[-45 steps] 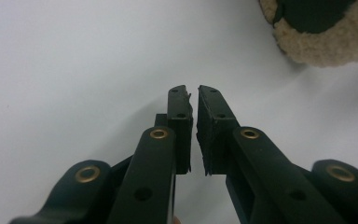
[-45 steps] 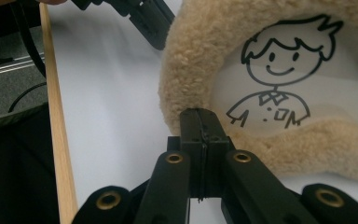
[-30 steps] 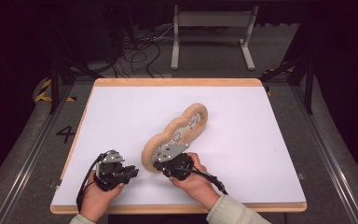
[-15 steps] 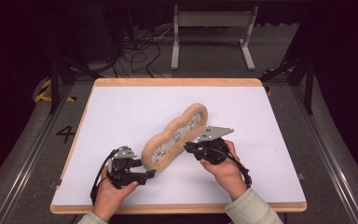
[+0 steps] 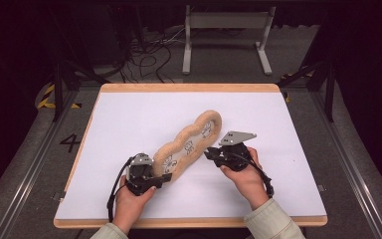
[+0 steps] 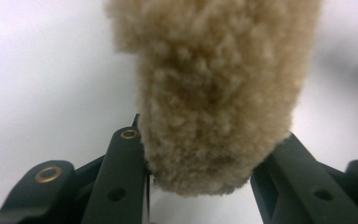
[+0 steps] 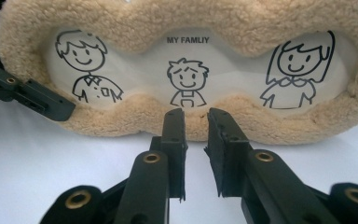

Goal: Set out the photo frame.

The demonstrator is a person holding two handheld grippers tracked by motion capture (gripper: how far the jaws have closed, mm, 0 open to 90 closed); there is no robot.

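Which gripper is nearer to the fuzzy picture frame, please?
Left. The left gripper has the near end of the fuzzy picture frame between its jaws; the right gripper sits just off the frame's long side, jaws pointing at it.

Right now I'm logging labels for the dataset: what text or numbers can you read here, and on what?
"MY FAMLIY", spelled so, on the clear panel of the fuzzy tan frame, above three cartoon figures.
"4", painted on the floor left of the table.
Nothing else legible.
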